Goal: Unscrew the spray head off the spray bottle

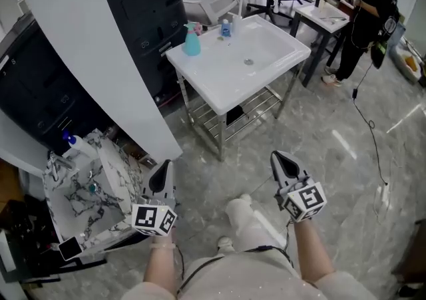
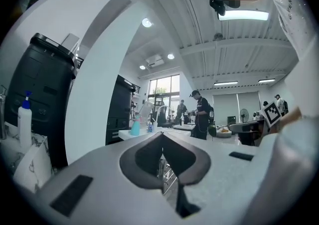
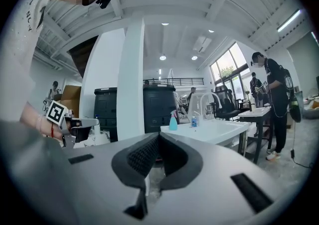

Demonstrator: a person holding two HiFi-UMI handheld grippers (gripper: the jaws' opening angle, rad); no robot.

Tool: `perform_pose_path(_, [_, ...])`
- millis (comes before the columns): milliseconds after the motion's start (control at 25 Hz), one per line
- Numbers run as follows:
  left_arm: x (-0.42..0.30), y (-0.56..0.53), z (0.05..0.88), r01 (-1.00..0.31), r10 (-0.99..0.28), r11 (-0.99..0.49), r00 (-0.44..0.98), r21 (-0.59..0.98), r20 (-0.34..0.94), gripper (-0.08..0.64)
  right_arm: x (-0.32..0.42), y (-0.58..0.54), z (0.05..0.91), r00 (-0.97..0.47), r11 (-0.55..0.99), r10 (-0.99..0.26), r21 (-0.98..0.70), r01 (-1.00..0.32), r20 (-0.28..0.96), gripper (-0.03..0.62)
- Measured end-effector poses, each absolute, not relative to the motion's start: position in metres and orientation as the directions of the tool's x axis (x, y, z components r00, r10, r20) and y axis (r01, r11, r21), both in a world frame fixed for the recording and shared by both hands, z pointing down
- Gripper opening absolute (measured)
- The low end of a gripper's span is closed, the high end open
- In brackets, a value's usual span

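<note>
L hand-held gripper: jaws shut tight, nothing btwn. R hand-held gripper: likewise closed, empty. Both held low over grey floor, pointing twd white desk, well short of it. Teal spray bottle upright at desk's far-left corner, pinkish head on; label too small to read. Small blue bottle near it, print illegible. B/w square code patterns on L cube and R cube. White bottle w/ blue cap on marbled basin at left. Person in black beyond desk.
</note>
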State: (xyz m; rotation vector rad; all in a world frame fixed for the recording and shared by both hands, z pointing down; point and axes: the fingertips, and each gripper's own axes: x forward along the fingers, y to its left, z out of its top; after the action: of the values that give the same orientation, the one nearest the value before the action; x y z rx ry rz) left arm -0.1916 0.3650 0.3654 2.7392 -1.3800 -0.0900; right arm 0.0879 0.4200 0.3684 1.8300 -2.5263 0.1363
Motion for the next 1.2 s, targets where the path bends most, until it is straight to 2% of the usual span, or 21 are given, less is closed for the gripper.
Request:
perform_pose_path(680, [-0.140, 0.203, 0.367, -0.847, -0.850, -0.523, 0.527, 0.097, 0.012, 0.005, 0.132, 0.231, 0.383, -0.422, 0.412, -0.900, -0.100, -0.906, 0.112, 0.003])
perform_pose_path(1200, [-0.098, 0.128, 0.368, -0.867, -0.872, -0.486, 0.489, 0.109, -0.001, 0.005, 0.162, 0.141, 0.386, -0.495, 0.488, -0.861, -0.086, -0.869, 0.114, 0.003])
